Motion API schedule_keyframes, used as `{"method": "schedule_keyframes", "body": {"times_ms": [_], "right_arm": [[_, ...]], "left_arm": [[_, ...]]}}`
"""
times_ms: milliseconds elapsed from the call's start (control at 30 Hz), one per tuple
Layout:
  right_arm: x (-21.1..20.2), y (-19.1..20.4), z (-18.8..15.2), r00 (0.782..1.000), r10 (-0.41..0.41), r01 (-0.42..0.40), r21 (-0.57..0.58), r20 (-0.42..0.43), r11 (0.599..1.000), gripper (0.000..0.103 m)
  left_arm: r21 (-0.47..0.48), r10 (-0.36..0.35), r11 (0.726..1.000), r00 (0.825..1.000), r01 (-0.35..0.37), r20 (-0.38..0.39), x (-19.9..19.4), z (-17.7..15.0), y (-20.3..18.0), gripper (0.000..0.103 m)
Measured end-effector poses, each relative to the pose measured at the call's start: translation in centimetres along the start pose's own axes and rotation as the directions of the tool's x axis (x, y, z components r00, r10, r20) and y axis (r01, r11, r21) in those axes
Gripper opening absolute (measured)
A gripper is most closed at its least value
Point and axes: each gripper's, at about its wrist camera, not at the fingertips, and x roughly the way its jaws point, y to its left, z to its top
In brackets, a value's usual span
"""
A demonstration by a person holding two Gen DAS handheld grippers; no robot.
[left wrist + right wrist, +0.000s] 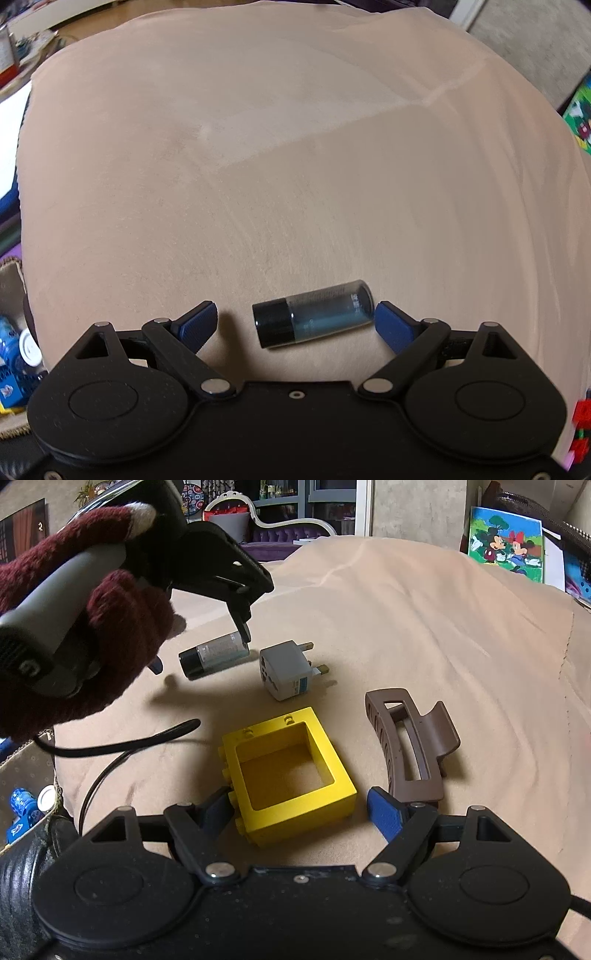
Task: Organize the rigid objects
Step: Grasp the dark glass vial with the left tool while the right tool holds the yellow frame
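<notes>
A small clear bottle with a black cap lies on its side on the beige cloth, between the spread blue pads of my open left gripper; the right pad is at the bottle's base. In the right wrist view the same bottle lies under the left gripper, held by a red-gloved hand. My right gripper is open around a yellow square block frame. A grey travel plug adapter and a brown hair claw clip lie on the cloth.
A black cable loops at the left of the cloth. A box with blue toys sits off the cloth's left edge, also in the left wrist view. A cartoon picture stands at the back right.
</notes>
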Motion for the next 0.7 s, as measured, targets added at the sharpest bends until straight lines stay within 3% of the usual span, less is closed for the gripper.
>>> {"method": "schedule_keyframes", "body": {"times_ms": [267, 433, 533, 700], "right_arm": [[-0.2, 0.0, -0.1, 1.000, 0.006, -0.006, -0.003, 0.003, 1.000, 0.080], [-0.2, 0.5, -0.2, 1.000, -0.015, 0.016, -0.031, 0.010, 0.999, 0.080], [-0.2, 0.8, -0.2, 0.999, -0.031, 0.031, -0.051, 0.015, 0.998, 0.081], [-0.2, 1.3, 0.1, 0.999, -0.050, 0.051, -0.081, 0.023, 0.995, 0.086]], "left_arm": [[-0.097, 0.017, 0.995, 0.998, -0.023, -0.058, 1.6, 1.2, 0.5, 0.090], [-0.049, 0.030, 0.998, 0.998, -0.033, -0.055, 2.0, 1.1, 0.1, 0.083], [-0.003, 0.035, 0.999, 0.999, -0.035, -0.038, 1.7, 0.7, 0.1, 0.068], [0.031, 0.012, 0.999, 1.000, -0.011, -0.028, 1.0, 0.0, 0.5, 0.068]]}}
